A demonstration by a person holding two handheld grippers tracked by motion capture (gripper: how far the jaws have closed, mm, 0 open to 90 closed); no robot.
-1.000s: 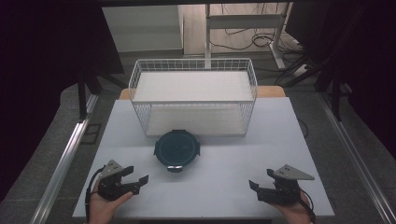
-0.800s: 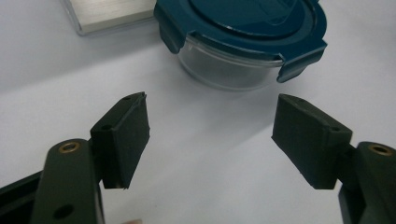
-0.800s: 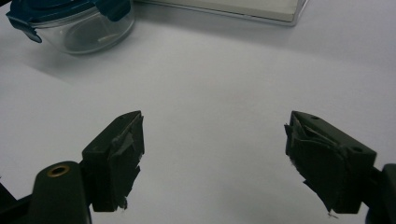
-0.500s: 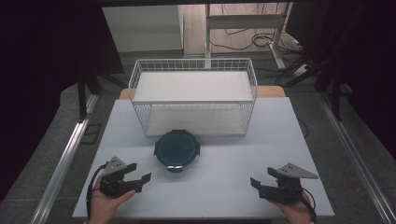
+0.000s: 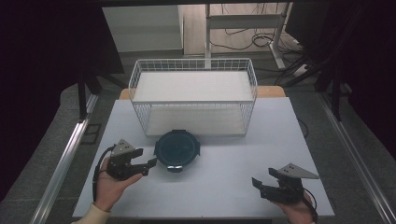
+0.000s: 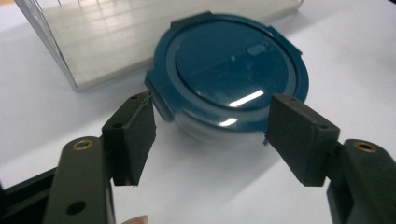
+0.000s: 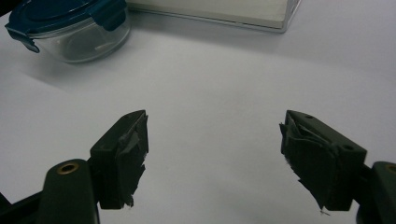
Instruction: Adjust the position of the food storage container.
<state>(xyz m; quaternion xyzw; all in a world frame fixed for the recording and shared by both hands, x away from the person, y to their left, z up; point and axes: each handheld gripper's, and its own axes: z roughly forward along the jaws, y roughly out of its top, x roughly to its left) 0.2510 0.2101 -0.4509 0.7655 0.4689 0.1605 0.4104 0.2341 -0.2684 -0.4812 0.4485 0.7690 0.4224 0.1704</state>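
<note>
A round glass container (image 5: 177,149) with a dark blue clip-on lid sits on the white surface (image 5: 224,172), just in front of the white wire basket (image 5: 193,100) and near its left half. The left hand-held gripper (image 5: 150,164) hangs just left of the container, pointed at it; in the left gripper view its jaws stand apart on either side of the container's near edge (image 6: 229,74), not touching it, with nothing pressed between the pads, and they have just been closing a little. The right hand-held gripper (image 5: 256,183) rests low near the front right of the surface, well apart from the container; its jaws also stand apart over bare surface, gripping nothing, and have just been closing
</note>
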